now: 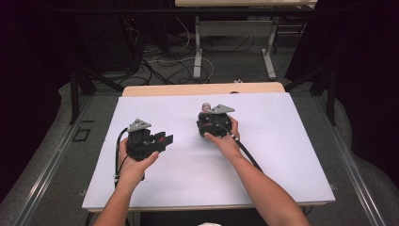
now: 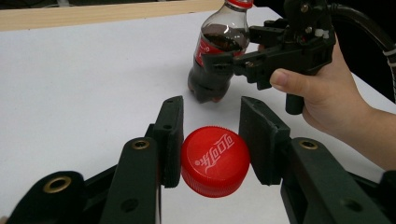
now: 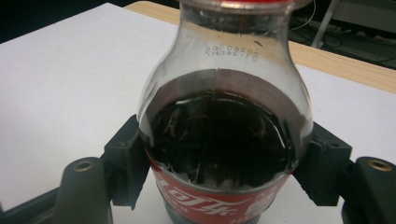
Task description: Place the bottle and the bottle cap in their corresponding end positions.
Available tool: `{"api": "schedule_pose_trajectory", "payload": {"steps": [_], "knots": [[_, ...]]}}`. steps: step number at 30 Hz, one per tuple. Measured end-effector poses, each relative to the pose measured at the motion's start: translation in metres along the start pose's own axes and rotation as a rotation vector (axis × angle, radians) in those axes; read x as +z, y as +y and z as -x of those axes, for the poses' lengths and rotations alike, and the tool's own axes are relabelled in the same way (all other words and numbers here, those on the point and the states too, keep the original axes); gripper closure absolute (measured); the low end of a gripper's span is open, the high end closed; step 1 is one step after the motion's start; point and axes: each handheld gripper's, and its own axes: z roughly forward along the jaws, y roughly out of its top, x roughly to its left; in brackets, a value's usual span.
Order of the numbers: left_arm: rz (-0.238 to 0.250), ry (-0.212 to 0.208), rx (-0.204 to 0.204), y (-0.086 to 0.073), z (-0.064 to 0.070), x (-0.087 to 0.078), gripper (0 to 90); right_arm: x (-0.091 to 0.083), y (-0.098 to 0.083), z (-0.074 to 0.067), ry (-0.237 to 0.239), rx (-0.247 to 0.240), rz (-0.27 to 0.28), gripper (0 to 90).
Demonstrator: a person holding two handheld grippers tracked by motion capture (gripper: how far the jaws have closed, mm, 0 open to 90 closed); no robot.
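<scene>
A small clear plastic bottle [image 2: 216, 53] of dark cola stands upright on the white worktop [image 1: 282, 155], its long axis straight up and its neck pointing at the ceiling, round-shouldered above a red paper label with white lettering. The right gripper [image 2: 233, 60] has its black jaws clenched around the bottle's belly at label height, one flat pad on each side, the person's right hand [image 2: 327, 100] wrapped around the handle just beside the bottle. From above, the bottle sits a little past the middle of the worktop, mostly hidden behind that gripper [image 1: 214, 123] and its grey three-cornered plate, with just the top poking out. To the left of the bottle and nearer the person, the left gripper [image 1: 157, 141] holds a red screw cap [image 2: 215, 161], ribbed round its rim and printed with white script on its flat top; its jaws are squeezed against the cap's sides, with the flat face tipped up towards that gripper's camera. The left gripper view gives the bottle's whole outline and lobed base; the right gripper view [image 3: 219, 196] gives the liquid level, a faint printed date code on the glassy shoulder, and the pale wooden edge [image 3: 345, 60] of the worktop behind the bottle.
</scene>
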Motion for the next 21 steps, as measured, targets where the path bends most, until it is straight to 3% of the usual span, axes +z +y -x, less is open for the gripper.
{"api": "schedule_pose_trajectory", "payload": {"steps": [2, 9, 14, 15, 19, 21], "knots": [[-0.005, -0.005, 0.001, 0.0, 0.0, 0.0, 61.1, 0.0, -0.003, -0.001, -0.004, 0.005, -0.018, 29.0], [-0.01, -0.006, 0.003, -0.001, 0.001, 0.003, 61.1, 0.0, -0.008, 0.001, 0.013, 0.022, 0.003, 26.8], [-0.01, -0.003, 0.005, -0.001, 0.002, 0.005, 61.1, 0.001, -0.014, 0.002, 0.037, 0.034, -0.05, 20.5], [-0.008, -0.003, 0.006, -0.002, 0.002, 0.005, 61.1, 0.002, -0.016, 0.002, 0.037, 0.036, -0.031, 20.5], [-0.019, -0.001, 0.007, -0.003, 0.003, 0.008, 61.1, -0.002, -0.024, 0.005, 0.037, 0.066, -0.048, 19.0], [-0.022, -0.003, -0.001, -0.003, 0.004, 0.009, 61.1, -0.004, -0.027, 0.005, 0.009, 0.084, -0.069, 16.9]]}}
